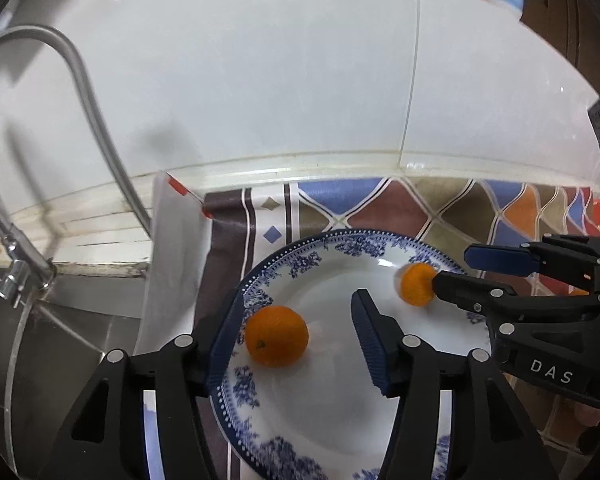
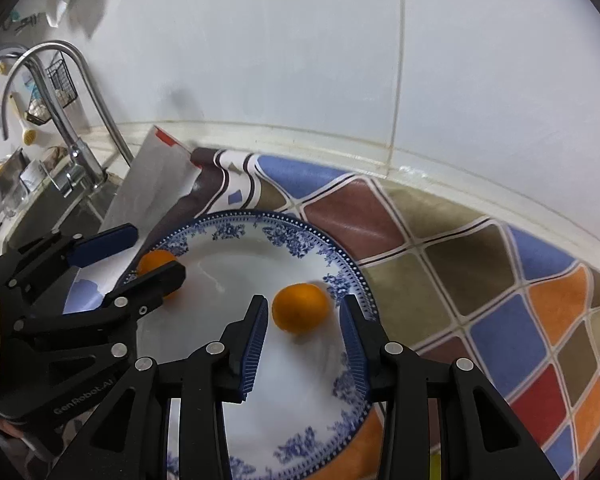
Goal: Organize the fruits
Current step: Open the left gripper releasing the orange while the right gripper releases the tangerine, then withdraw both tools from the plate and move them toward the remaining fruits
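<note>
Jaws of both grippers stand apart: left gripper (image 1: 296, 336) brackets one orange (image 1: 277, 336), right gripper (image 2: 304, 332) another orange (image 2: 301, 308), neither clamped, on the plate (image 1: 340, 420).

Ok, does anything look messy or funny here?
Yes. The patterned cloth under the plate seems flipped back at its corner beside the sink, showing a white underside with red tape. One orange and the other orange sit fine on the plate.

I see two orange fruits (image 1: 277, 336) on my white plate (image 1: 324, 408) with blue floral rim, over a diamond-patterned cloth (image 2: 480, 280) of blue, brown, olive and orange.
</note>
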{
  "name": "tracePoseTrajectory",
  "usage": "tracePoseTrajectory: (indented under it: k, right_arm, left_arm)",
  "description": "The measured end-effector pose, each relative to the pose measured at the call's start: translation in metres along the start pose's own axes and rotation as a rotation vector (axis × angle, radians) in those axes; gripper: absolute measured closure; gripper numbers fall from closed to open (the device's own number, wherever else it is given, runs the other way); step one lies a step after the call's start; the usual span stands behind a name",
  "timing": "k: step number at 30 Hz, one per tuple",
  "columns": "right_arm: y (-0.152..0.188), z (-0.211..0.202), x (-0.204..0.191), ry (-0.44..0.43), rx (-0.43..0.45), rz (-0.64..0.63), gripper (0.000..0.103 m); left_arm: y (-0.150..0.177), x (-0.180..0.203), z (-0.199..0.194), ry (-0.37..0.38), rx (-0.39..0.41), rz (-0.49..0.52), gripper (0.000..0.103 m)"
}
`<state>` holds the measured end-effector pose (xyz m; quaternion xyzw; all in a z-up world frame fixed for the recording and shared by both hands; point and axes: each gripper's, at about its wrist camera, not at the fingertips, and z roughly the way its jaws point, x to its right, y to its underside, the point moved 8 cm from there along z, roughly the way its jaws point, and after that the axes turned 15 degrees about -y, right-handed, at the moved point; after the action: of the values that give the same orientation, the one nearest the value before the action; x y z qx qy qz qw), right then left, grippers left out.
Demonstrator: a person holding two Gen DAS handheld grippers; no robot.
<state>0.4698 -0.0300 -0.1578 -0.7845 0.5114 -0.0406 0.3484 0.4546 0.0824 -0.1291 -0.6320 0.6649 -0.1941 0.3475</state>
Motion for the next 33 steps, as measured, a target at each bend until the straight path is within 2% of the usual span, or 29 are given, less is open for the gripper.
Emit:
tracePoseTrajectory:
  k: [2, 7, 9, 13, 24, 33]
  right_arm:
    - [0.001, -0.010, -0.003, 0.006, 0.021, -0.002, 0.065]
    - [0.003, -0.046, -0.014, 0.016, 0.093, -0.009, 0.064]
    - [0.005, -0.062, -0.017, 0.027, 0.124, -0.012, 0.055]
    - [0.012, -0.098, -0.023, 0.044, 0.190, -0.012, 0.046]
    - [0.045, -0.180, -0.044, 0.094, 0.326, -0.025, 0.028]
    - [0.076, -0.223, -0.049, 0.175, 0.375, -0.028, 0.028]
  left_arm:
    - [-0.001, -0.006, -0.014, -0.004, 0.016, -0.024, 0.041]
    - [-0.005, -0.013, -0.051, -0.011, 0.070, -0.068, 0.024]
    - [-0.006, -0.014, -0.068, -0.031, 0.100, -0.076, 0.020]
    - [-0.002, -0.014, -0.103, -0.040, 0.154, -0.086, 0.014]
    - [0.021, -0.004, -0.177, -0.043, 0.238, -0.101, 0.005]
    - [0.039, 0.008, -0.222, -0.053, 0.273, -0.103, 0.003]
